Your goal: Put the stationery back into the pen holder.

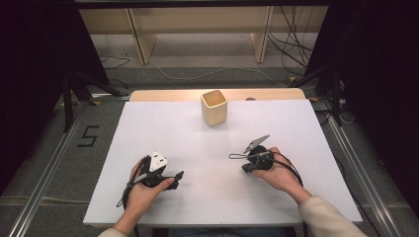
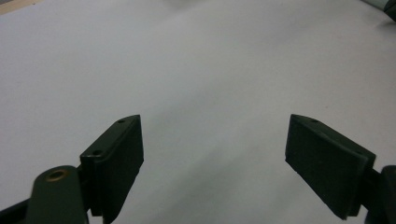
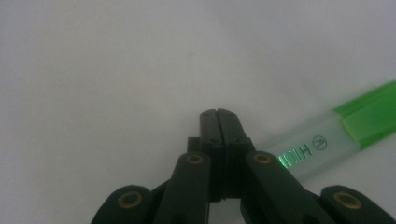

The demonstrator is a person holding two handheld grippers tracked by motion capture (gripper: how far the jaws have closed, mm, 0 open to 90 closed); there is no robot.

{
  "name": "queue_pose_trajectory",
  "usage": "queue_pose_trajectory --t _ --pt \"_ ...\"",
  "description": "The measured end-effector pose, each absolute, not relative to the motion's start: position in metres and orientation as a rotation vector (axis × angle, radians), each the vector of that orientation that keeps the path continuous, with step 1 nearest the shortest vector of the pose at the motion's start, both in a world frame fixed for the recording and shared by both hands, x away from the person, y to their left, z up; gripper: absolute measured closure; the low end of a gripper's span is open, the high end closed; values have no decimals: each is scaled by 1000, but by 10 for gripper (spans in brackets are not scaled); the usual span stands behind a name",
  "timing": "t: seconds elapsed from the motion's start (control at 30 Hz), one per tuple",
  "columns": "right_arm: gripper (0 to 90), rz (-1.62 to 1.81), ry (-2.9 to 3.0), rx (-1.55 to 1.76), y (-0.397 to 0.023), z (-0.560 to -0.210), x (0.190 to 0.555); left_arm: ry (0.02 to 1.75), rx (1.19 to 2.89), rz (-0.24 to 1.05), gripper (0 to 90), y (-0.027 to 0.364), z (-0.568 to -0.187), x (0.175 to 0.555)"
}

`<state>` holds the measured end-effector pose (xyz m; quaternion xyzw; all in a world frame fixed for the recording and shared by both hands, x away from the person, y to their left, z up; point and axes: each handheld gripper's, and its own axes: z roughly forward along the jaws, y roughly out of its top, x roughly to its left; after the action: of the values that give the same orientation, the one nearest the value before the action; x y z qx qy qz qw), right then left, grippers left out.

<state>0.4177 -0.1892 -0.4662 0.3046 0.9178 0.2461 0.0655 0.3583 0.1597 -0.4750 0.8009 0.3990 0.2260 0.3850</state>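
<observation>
**Wooden cup and green marker on a white table**

A square, pale wooden cup (image 1: 214, 107) stands upright near the far edge of the white table (image 1: 197, 143). A translucent marker (image 3: 327, 140) with a green cap lies just right of the right gripper's fingers (image 3: 231, 127), its near end hidden beneath them. White tabletop spans the gap between the left gripper's fingers (image 2: 116, 158).
</observation>
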Motion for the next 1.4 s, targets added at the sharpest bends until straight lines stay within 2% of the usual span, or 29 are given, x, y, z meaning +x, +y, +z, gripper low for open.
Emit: queue_pose_trajectory --t 0.57,0.87,1.17,1.4 --pt "900 611 2752 1026 -239 -460 410 1025 2039 576 193 163 -475 357" --pt "894 572 2744 1066 -250 -458 414 1027 2037 576 193 162 -475 357" --pt "720 454 2808 1040 -245 -437 426 1023 2043 576 193 163 -475 358" --pt "633 325 2824 1076 -237 -433 443 1025 2037 574 192 162 -476 358"
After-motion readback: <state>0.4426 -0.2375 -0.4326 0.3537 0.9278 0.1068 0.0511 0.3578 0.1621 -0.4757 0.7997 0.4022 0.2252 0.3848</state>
